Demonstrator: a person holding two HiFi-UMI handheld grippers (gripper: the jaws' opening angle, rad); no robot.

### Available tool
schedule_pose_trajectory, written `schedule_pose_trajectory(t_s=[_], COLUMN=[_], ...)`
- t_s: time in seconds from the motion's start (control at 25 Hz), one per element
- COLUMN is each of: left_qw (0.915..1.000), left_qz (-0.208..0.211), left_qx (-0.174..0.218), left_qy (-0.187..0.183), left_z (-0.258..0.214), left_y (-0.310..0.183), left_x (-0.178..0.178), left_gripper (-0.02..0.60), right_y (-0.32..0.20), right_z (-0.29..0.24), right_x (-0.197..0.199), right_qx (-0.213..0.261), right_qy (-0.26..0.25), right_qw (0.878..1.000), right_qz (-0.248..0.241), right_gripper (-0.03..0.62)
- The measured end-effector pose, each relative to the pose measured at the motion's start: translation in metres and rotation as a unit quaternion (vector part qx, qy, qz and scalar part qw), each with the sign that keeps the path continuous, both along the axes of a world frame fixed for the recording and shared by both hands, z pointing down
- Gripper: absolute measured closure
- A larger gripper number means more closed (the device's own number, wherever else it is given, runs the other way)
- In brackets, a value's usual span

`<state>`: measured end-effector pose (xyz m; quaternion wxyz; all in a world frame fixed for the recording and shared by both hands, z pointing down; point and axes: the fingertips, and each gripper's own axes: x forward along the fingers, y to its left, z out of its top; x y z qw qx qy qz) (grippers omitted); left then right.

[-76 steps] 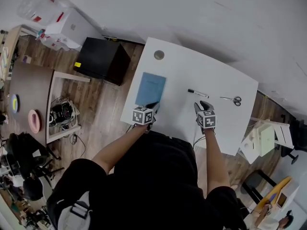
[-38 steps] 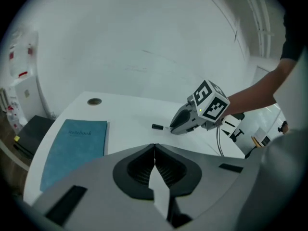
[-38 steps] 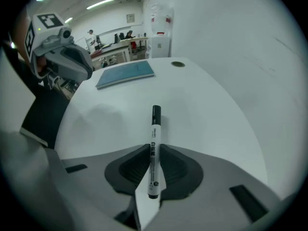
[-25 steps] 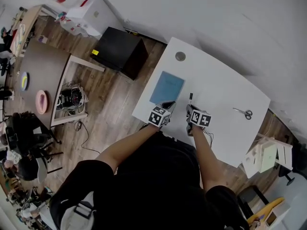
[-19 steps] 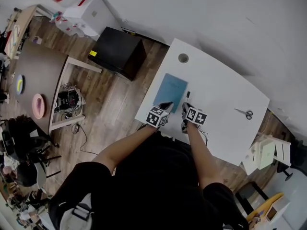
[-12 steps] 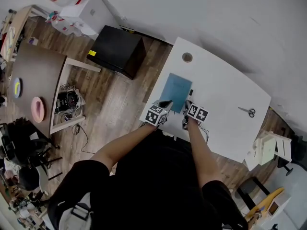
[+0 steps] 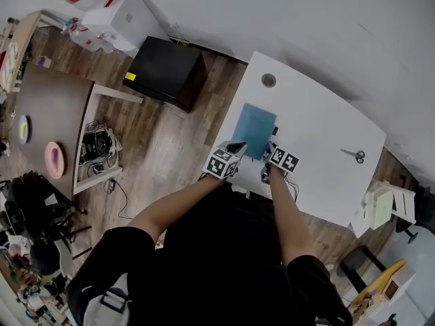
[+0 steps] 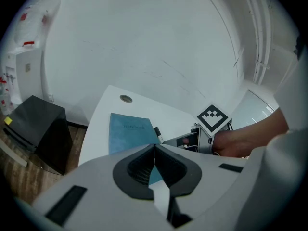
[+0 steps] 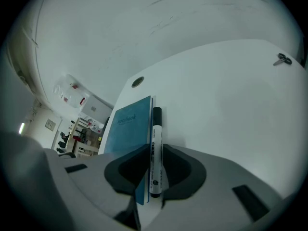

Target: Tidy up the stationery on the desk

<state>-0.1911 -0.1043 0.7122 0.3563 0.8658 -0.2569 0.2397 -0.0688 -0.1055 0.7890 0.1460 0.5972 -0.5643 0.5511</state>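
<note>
At the near edge of the white desk (image 7: 319, 161), your forearms reach out side by side, both grippers tilted downward. Your left gripper (image 7: 235, 147), jaws pressed together on nothing, sits by the blue notebook's (image 7: 255, 129) near corner; whether it touches is unclear. Your right gripper (image 7: 270, 149) clamps the marker (image 9: 155, 143), which lies just beside the notebook's right edge. In the head view the gripper hides most of the marker. Three seconds ago it lay alone, well right of the notebook. The scissors (image 7: 353, 155) stay far right.
</note>
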Motion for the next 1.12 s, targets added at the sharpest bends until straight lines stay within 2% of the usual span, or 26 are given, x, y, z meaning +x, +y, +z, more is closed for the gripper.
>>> schedule_pose_trajectory(t_s=[0.4,0.8,0.96,1.12], left_qw=[1.0,1.0,0.9998,0.9991], left_qz=[-0.008,0.003,0.01,0.041], left_qx=[-0.004,-0.005,-0.017,-0.012], left_qy=[0.001,0.0,-0.001,-0.005], left_z=[0.002,0.002,0.003,0.005], left_y=[0.007,0.023,0.036,0.05], left_x=[-0.01,0.012,0.033,0.08], left_gripper=[0.568,0.568,0.568,0.568], right_y=[0.012,0.018,0.034,0.059], right_z=[-0.003,-0.027,-0.049,-0.073], right_x=[-0.002,0.008,0.035,0.098], right_qx=[0.001,0.039,0.061,0.091], right_qy=[0.015,-0.006,0.002,0.027], right_qw=[1.0,0.999,0.998,0.995], right_qz=[-0.015,-0.013,-0.024,-0.03], right_gripper=[0.511,0.511,0.511,0.511])
